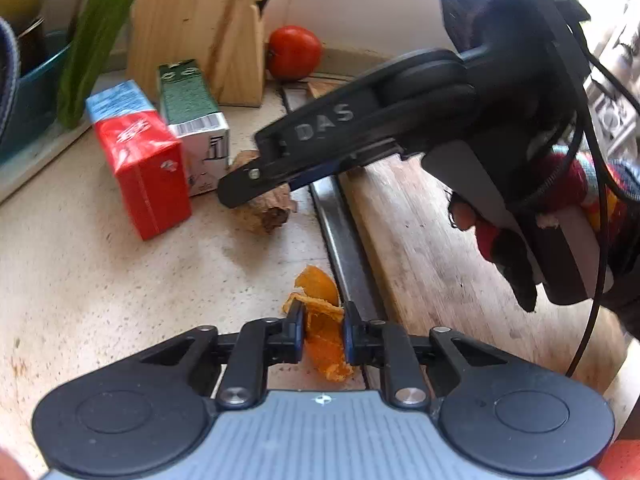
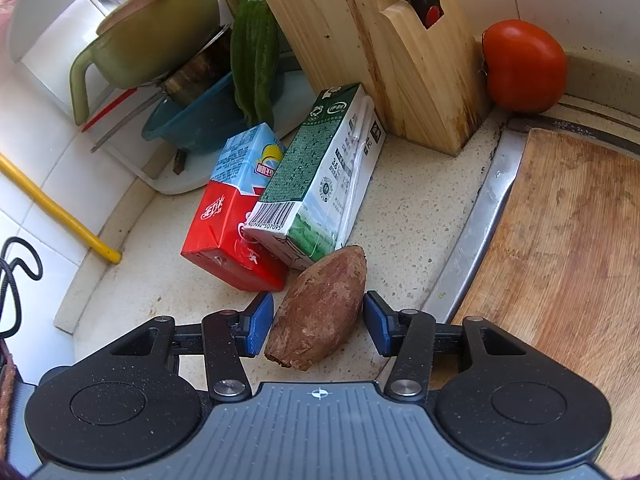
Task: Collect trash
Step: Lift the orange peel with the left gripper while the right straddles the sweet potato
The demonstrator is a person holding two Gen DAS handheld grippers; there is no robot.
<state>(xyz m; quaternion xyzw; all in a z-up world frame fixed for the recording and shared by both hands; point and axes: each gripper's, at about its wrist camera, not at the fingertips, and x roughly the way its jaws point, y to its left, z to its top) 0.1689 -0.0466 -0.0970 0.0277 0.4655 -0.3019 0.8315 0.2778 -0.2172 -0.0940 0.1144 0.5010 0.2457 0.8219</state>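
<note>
Two cartons (image 2: pixel 280 200) with unreadable print, left gripper (image 1: pixel 322 330) fingers pinching orange peel (image 1: pixel 320 320), right gripper (image 2: pixel 318 322) fingers wide around sweet potato (image 2: pixel 320 308)

Left gripper (image 1: pixel 322 330): low over the counter (image 1: pixel 120 280), fingers (image 1: pixel 295 330) drawn close together, blue pads facing inward and pressing an orange peel (image 1: pixel 324 320) from both sides. Linkage arms folded inward.

Right gripper (image 2: pixel 319 322): fingers (image 2: pixel 258 324) spread wide, one blue pad on each side of a sweet potato (image 2: pixel 320 308); small gaps show between pads and skin, so no grip is established. In the left wrist view the right gripper reaches in from the right, angled down toward the counter, tip at the sweet potato. A person's hand (image 1: pixel 516 248) in a dark fingerless glove with a red patterned sleeve holds its handle.
</note>
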